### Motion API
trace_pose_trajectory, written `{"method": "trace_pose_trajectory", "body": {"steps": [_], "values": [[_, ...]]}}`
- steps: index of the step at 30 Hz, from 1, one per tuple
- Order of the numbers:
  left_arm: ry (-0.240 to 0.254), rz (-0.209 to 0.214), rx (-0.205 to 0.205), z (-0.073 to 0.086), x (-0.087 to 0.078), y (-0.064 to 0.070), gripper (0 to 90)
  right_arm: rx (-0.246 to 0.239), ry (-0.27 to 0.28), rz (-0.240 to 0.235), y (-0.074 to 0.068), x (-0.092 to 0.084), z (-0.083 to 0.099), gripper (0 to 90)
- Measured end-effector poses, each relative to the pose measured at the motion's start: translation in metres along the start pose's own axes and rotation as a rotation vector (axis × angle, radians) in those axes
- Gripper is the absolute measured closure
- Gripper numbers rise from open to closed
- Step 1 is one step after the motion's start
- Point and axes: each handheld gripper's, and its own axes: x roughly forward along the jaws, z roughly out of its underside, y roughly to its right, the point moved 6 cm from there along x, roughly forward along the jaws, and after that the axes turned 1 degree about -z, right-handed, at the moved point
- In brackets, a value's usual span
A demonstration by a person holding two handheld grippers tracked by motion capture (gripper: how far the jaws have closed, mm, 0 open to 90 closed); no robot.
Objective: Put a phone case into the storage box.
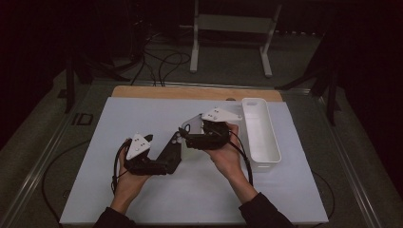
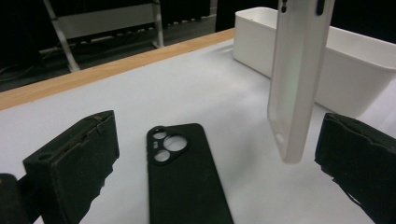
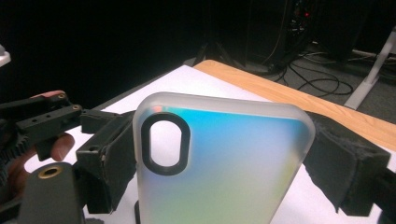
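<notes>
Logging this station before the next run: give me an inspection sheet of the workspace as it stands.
Surface: white mat on a table, wooden strip at the far edge.
Job's things: black phone case lying flat on the mat; translucent phone case held up above the mat; white bin at the right.
Clutter: nothing seen.
Grippers: left tongs open, the black case lying between the jaws; right tongs clamp the translucent case.
Cables: one trails from each gripper; more on the floor beyond.
Surroundings: dark room, white stand behind the table.
</notes>
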Motion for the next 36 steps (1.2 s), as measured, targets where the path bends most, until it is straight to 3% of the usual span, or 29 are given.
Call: {"method": "trace_pose_trajectory", "body": {"steps": [11, 28, 36], "values": [[0.030, -0.041, -0.004, 0.016, -0.019, -0.018, 0.0, 0.000, 0.001, 0.021, 0.007, -0.003, -0.002, 16.1], [0.054, -0.113, -0.016, 0.060, -0.049, -0.043, 0.0, -0.005, -0.001, 0.059, 0.020, -0.005, -0.003, 16.2], [0.053, -0.138, -0.016, 0.069, -0.052, -0.049, 0.0, 0.007, 0.013, 0.087, 0.031, -0.007, -0.006, 16.2]]}}
